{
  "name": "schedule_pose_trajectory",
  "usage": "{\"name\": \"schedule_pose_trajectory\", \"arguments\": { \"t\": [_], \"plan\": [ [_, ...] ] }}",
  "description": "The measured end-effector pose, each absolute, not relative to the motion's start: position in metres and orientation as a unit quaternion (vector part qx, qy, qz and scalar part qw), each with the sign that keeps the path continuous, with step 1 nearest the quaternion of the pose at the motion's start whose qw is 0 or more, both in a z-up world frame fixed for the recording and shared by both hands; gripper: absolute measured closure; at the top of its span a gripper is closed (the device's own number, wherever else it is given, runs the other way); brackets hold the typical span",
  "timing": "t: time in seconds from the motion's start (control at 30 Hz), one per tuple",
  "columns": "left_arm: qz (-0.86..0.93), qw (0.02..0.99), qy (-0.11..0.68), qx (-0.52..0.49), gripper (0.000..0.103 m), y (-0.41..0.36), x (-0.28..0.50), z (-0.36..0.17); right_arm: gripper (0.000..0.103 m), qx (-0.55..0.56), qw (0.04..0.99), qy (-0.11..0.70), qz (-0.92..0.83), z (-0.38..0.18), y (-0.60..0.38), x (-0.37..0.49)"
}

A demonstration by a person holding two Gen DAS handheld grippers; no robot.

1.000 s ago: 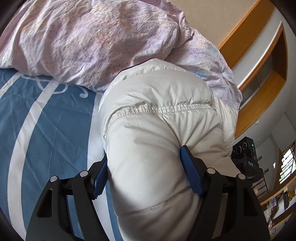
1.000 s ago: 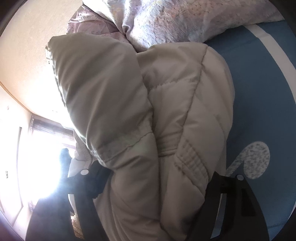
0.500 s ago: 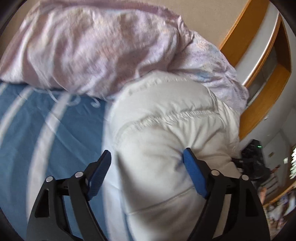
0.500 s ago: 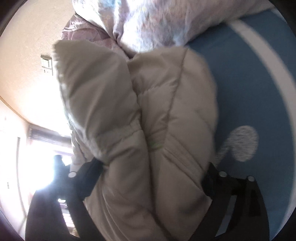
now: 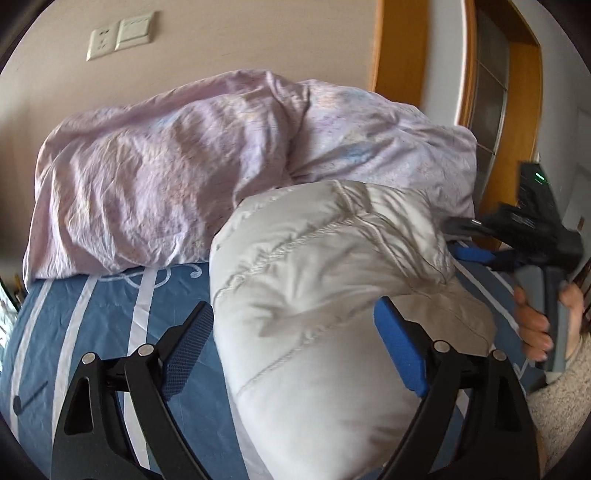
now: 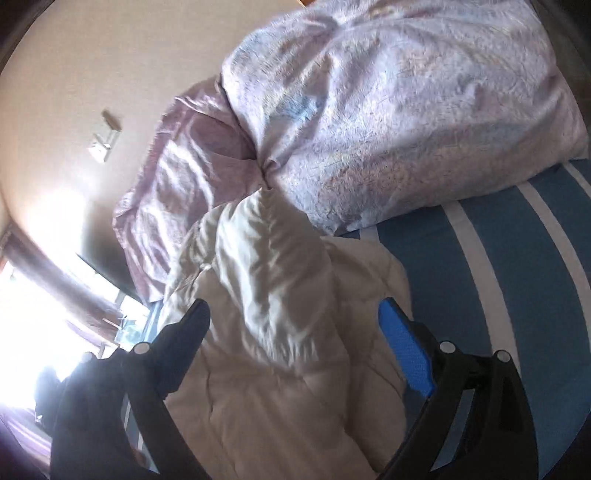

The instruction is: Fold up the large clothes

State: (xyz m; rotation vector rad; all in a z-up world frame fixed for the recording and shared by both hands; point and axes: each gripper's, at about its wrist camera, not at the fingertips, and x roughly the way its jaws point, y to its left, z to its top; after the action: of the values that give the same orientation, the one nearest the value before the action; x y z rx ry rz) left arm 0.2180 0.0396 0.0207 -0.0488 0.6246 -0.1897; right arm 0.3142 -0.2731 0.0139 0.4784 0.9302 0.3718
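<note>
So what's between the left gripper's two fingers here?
In the left wrist view, the white puffy jacket fills the gap of the left gripper. Its fingers stand wide apart, so it's loose, with some blue bedsheet showing beside it.

No text, label, brand, number or sign could be read in either view. The white plastic wall switch plate [image 5: 120, 34] showed only blank faces, and the black plastic device with a green light [image 5: 536, 206] at the right edge of the left wrist view carried a faint marking too small and blurred to make out.
</note>
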Motion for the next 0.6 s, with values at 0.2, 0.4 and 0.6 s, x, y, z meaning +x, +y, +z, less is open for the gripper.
{"name": "schedule_pose_trajectory", "arguments": {
  "t": [0.2, 0.4, 0.6],
  "plan": [
    [-0.097, 0.940, 0.326, -0.011, 0.014, 0.032, 0.220, 0.016, 0.067, 0.215, 0.832, 0.480, 0.173, -0.011, -0.241, 0.348],
    [-0.099, 0.933, 0.345, -0.013, 0.019, 0.028, 0.222, 0.008, 0.077, 0.224, 0.830, 0.490, 0.143, -0.030, -0.246, 0.352],
    [-0.096, 0.932, 0.349, 0.006, 0.018, 0.016, 0.224, 0.001, 0.076, 0.221, 0.819, 0.515, 0.123, -0.053, -0.249, 0.357]
  ]
}}
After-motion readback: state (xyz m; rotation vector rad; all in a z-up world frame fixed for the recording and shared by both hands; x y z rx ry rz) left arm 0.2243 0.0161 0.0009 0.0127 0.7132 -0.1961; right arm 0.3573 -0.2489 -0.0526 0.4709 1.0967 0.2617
